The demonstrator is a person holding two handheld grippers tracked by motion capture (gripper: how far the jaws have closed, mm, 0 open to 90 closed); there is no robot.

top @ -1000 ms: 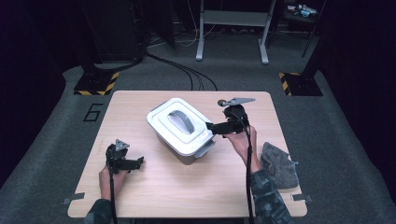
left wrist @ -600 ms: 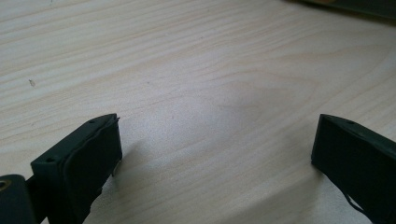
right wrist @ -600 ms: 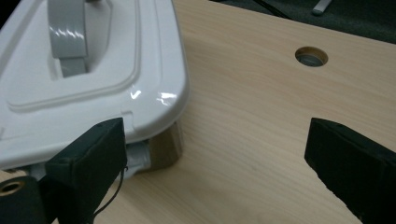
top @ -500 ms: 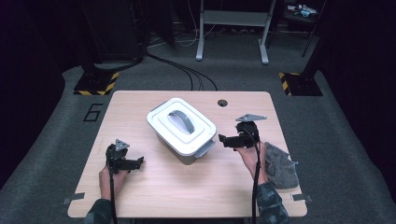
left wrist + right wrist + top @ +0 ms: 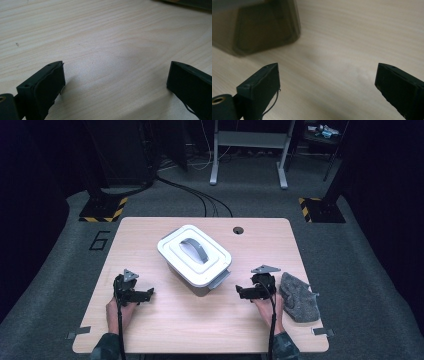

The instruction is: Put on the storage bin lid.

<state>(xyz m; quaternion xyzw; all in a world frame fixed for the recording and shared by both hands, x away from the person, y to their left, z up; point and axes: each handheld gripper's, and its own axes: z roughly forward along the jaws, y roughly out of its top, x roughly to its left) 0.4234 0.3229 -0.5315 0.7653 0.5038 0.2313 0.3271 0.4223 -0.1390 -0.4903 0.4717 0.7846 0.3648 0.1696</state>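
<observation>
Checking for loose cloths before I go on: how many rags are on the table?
1. A grey rag lies crumpled near the table's right edge, just right of the right gripper. More could be hidden behind or inside the lidded container.

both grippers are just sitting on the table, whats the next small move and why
Probably bring the right gripper forward and left to the box and its grey latch. Both it and the left gripper are open, empty and apart from the box. The lid is on, and the right gripper sits nearest, with the cloth beside it.
</observation>
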